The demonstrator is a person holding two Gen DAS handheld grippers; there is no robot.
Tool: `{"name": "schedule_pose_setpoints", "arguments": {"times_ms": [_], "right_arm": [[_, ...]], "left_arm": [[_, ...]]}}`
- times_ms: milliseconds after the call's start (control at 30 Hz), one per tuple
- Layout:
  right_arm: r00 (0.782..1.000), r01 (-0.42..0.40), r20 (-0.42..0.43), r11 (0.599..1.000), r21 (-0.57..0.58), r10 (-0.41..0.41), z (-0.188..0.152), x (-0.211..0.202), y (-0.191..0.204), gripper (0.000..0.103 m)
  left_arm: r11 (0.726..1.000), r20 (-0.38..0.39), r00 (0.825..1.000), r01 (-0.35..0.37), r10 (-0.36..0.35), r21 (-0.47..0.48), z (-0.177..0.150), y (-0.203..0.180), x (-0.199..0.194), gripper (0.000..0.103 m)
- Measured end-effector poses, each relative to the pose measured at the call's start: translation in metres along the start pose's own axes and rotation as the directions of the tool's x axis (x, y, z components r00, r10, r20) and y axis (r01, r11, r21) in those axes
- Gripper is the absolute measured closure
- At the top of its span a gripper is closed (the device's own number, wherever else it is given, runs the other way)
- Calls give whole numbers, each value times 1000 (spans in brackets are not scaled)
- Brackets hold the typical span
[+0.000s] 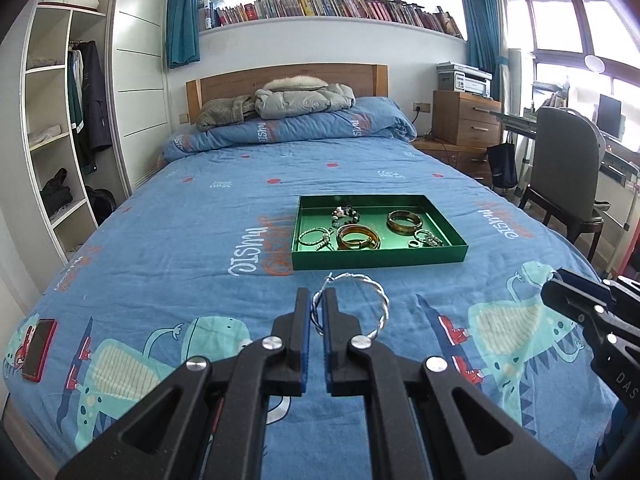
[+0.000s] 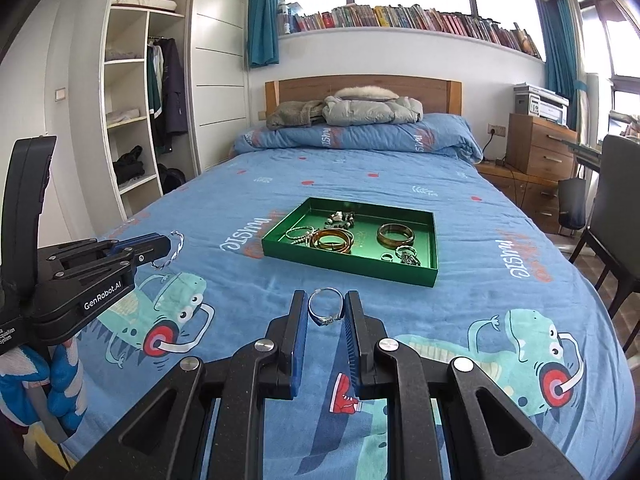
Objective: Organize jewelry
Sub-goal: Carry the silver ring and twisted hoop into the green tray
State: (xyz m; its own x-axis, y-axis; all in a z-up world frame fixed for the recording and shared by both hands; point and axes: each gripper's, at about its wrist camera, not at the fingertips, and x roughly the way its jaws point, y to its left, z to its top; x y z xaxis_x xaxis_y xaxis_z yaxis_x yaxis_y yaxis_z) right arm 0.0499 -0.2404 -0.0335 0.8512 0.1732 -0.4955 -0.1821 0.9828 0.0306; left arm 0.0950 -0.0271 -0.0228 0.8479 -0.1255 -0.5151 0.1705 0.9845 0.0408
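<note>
A green tray [image 1: 380, 258] [image 2: 348, 266] lies on the blue bedspread and holds several bangles, bracelets and rings. My left gripper [image 1: 318, 300] is shut on a twisted silver bangle [image 1: 382, 304], held above the bed just short of the tray's near edge; it also shows in the right wrist view [image 2: 166, 246] with the silver bangle [image 2: 174, 248]. My right gripper [image 2: 326, 304] is shut on a silver ring [image 2: 326, 308], held above the bed in front of the tray; it shows at the right edge of the left wrist view [image 1: 560, 280].
A red phone [image 1: 38, 350] lies at the bed's left edge. Folded duvet and jackets [image 1: 304, 100] lie at the headboard. A wardrobe [image 1: 60, 120] stands left; a dresser [image 1: 466, 122], a chair [image 1: 568, 168] and a desk stand right.
</note>
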Motion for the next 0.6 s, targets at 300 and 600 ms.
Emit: {"name": "schedule_pose_setpoints", "arguments": {"times_ms": [300, 600], "right_arm": [[999, 10, 32, 1000, -11, -10, 12, -21, 1, 85], [996, 29, 86, 999, -24, -27, 52, -29, -6, 85]], "left_arm": [[1000, 41, 999, -2, 2, -7, 13, 1, -19, 98], [1000, 95, 995, 14, -13, -6, 59, -1, -20, 98]]}}
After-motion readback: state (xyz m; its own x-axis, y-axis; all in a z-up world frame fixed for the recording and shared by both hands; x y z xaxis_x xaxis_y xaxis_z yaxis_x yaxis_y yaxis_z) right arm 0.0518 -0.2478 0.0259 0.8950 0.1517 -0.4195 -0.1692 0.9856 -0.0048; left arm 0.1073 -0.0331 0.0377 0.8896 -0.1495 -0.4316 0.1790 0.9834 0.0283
